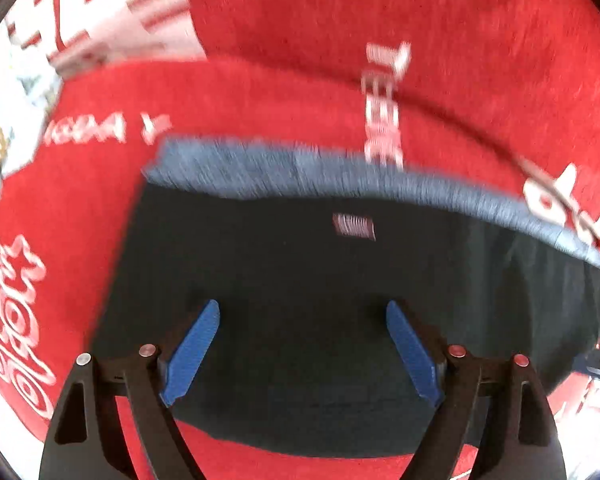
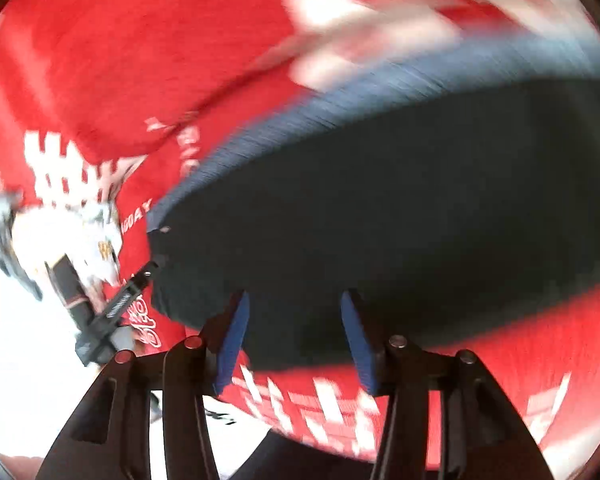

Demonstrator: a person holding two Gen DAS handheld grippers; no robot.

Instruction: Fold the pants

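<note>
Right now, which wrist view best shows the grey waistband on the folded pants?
The left wrist view: the grey waistband runs nearly the whole width above the dark pants, only mildly blurred. The right wrist view shows it as a heavily smeared strip at an angle.

Left gripper point(image 1: 303, 354) sits at the bottom centre of its own view, pointing straight down, blue pads spread wide with nothing between them. One blue pad point(image 1: 192, 354) angles up from lower left, the other from lower right, black linkage arms fanning out below. Over on the right wrist view, the right gripper point(image 2: 296, 344) fills the bottom centre, jaws parted to a middling gap, nothing pinched, the picture smeared. The left gripper also shows there, small and blurred at the left edge, its state unreadable.
</note>
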